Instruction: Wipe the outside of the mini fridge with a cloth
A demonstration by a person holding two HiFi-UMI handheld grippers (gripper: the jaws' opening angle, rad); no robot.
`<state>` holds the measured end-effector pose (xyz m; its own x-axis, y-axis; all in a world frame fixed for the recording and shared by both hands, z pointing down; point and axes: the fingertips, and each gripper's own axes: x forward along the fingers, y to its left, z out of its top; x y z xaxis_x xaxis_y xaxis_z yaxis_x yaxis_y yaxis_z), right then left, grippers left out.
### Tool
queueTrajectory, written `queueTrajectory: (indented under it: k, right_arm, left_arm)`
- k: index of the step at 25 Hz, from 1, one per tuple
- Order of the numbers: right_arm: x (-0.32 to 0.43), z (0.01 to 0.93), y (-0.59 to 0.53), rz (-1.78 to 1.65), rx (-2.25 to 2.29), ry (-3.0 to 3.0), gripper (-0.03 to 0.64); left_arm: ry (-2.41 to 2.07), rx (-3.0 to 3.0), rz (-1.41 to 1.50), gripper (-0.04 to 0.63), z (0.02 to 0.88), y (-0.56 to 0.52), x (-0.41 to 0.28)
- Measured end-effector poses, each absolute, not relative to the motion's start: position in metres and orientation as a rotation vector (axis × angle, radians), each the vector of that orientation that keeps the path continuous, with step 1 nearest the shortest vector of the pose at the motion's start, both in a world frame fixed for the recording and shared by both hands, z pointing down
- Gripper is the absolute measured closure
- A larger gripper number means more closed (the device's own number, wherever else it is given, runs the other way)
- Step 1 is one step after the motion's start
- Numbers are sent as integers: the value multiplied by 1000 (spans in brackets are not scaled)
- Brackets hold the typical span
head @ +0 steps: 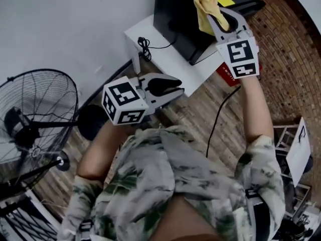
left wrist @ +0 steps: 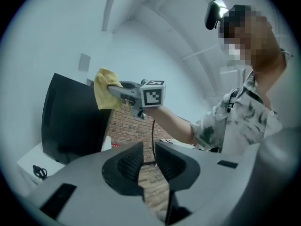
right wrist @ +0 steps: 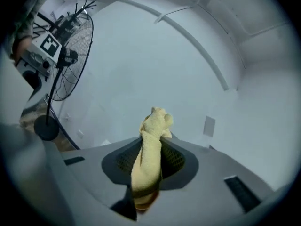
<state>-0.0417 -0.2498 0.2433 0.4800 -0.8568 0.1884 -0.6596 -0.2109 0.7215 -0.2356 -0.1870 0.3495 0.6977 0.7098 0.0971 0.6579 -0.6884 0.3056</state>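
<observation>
Place: plain indoor room, sparsely furnished; whether a home or a test room cannot be told.
Floor: brick-pattern floor (head: 291,59).
Walls: plain white wall (head: 75,24).
Furnishings: black pedestal fan (head: 37,114); low white bench (head: 165,59) carrying black mini fridge (head: 180,19); white wire rack (head: 283,134).
Loose: black cable (head: 216,119) on the floor.

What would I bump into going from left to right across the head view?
Black fan → left gripper, nothing between its jaws → yellow cloth, pinched in the jaws of the right gripper → white rack at the far right edge.
</observation>
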Motion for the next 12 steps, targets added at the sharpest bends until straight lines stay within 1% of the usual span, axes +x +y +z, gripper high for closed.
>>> queueTrajectory:
  k: [5, 12]
  right_arm:
    - [-12, 247, -260, -298, 1961, -1056, 518]
    - [11, 264, -264, -273, 1919, -870, 518]
  left_arm:
    - [1145, 2619, 326, 525, 356, -202, -254]
    - [1201, 2562, 307, 525, 355, -201, -259]
